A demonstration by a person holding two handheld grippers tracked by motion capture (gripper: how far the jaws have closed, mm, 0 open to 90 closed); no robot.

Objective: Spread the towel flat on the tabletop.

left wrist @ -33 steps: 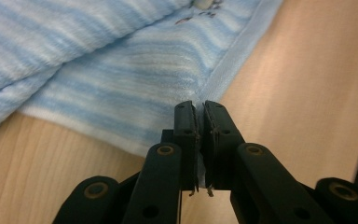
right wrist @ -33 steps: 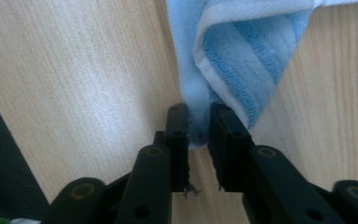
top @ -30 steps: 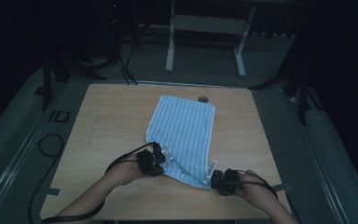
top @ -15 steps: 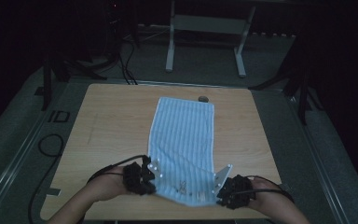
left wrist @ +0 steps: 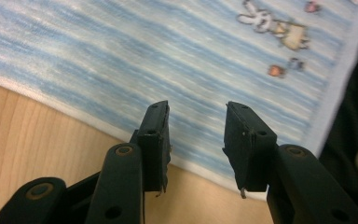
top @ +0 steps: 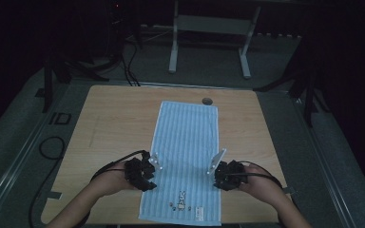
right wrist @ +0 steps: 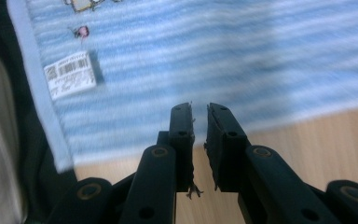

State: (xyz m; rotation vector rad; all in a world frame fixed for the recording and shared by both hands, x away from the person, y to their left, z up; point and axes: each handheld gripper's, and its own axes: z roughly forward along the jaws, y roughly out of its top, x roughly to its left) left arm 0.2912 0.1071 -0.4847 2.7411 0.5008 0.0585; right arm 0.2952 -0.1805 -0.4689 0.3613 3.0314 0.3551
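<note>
Towel [top: 186,156] now flat, both hand-held grippers released

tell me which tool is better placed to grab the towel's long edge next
Left, probably. The left tool has its jaws apart and straddles the towel hem over the table. The right tool sits at its edge too, but its jaws are almost together.

A dim lab or test room: a bare wooden table [top: 123,118] stands on grey carpet [top: 19,142], black cables [top: 47,147] trail across the floor, and a white metal stand [top: 209,28] and dark tripod legs [top: 309,85] surround it
</note>
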